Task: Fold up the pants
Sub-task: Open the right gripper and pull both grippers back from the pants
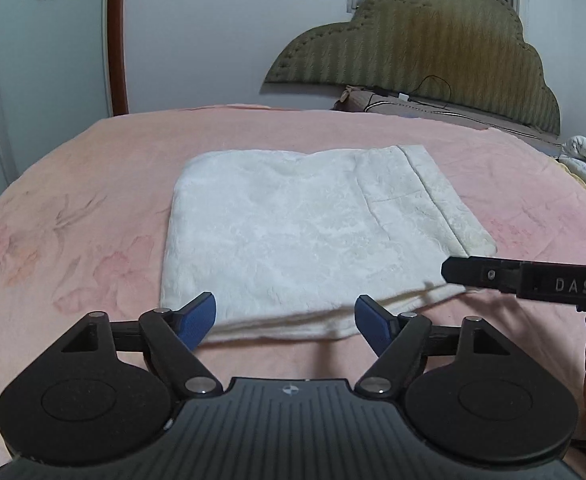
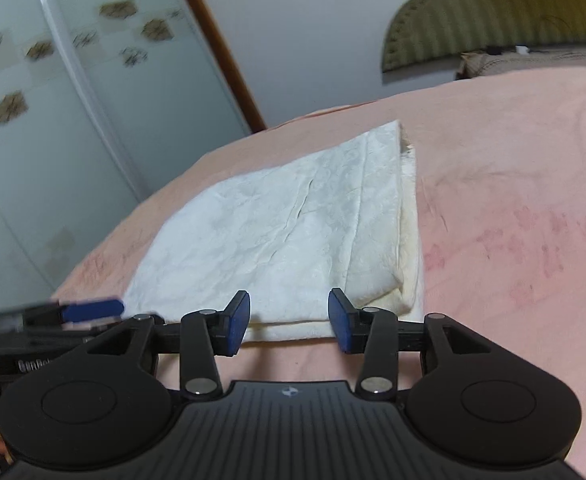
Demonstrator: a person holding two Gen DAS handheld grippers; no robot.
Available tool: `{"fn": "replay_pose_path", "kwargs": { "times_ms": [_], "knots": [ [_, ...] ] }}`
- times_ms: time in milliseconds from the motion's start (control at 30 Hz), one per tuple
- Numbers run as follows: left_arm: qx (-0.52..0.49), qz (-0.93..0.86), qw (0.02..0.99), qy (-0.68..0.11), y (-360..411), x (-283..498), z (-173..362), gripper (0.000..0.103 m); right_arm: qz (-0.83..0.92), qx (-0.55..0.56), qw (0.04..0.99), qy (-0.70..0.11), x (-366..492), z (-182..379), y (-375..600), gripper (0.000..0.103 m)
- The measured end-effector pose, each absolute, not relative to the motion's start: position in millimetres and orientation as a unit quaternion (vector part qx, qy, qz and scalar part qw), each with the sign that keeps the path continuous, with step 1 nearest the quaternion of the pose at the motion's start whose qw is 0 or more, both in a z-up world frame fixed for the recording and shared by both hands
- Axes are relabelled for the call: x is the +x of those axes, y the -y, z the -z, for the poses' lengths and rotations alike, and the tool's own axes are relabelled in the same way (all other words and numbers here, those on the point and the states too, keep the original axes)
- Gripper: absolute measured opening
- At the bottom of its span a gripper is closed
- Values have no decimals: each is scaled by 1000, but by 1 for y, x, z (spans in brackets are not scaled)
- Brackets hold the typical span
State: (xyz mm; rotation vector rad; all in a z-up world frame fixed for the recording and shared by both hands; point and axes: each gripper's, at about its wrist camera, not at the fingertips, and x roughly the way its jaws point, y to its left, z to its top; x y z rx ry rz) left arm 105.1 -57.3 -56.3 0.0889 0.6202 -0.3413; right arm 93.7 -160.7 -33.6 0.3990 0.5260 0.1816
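White textured cloth pants, matt pink bedsheet, quilted headboard

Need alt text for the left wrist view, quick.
White folded pants lie flat on a pink bedsheet, with the left tongs open just short of their near edge. The right tongs reach in from the right.

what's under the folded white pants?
The folded white pants lie flat on the pink bedsheet, which shows on every side. At the near edge, stacked fabric layers show. Anything tucked between those layers or beneath the bundle is covered and cannot be seen.
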Motion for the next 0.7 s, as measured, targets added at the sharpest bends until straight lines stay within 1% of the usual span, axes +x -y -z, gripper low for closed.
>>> {"fn": "replay_pose_path", "kwargs": {
  "times_ms": [33,67,100,133,200,367,567,633,700],
  "knots": [
    [39,167,937,-306,56,104,55,83,-83,184,945,-257,90,30,154,54],
    [35,165,936,-309,54,101,55,83,-77,173,948,-255,86,27,149,62],
    [30,162,936,-312,52,98,55,84,-75,164,951,-251,81,23,144,76],
    [27,160,936,-314,52,96,55,84,-75,155,954,-247,77,21,139,86],
    [26,154,935,-317,52,93,56,84,-82,141,955,-249,69,18,131,92],
    [33,147,935,-321,54,82,57,86,-79,116,952,-273,56,19,114,94],
    [36,131,936,-325,48,72,57,89,-69,113,947,-293,44,23,102,96],
    [37,124,936,-326,45,70,57,90,-59,109,945,-302,42,25,97,101],
    [39,111,938,-325,43,66,58,91,-49,104,945,-306,41,26,93,101]
  ]
}}
